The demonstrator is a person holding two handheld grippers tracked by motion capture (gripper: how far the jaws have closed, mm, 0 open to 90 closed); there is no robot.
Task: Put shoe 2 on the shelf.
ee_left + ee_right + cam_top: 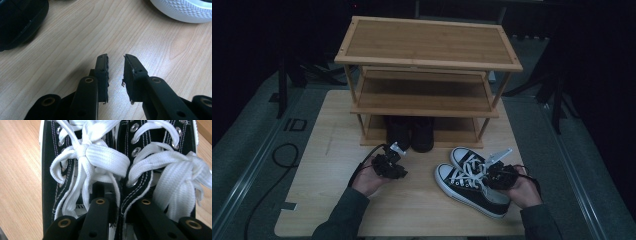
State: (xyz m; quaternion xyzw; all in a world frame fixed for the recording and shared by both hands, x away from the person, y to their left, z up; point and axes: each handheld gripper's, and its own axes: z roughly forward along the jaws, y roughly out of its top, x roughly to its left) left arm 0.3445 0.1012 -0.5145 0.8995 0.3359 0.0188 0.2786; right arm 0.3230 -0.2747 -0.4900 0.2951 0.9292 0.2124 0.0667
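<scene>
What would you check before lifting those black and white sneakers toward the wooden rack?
1. Fingers of the right gripper closed on the adjoining inner sides of the sneakers: ok.
2. Both shoes gripped firmly enough to lift: cannot tell.
3. The laces clear of the fingers: not ok, loops drape over them.
4. The left gripper open and empty: ok.
5. The middle shelf of the rack free: ok; the boots stand on the bottom one.

High view above table (337,200), gripper views close over it, all sharing sneakers (472,180).
</scene>
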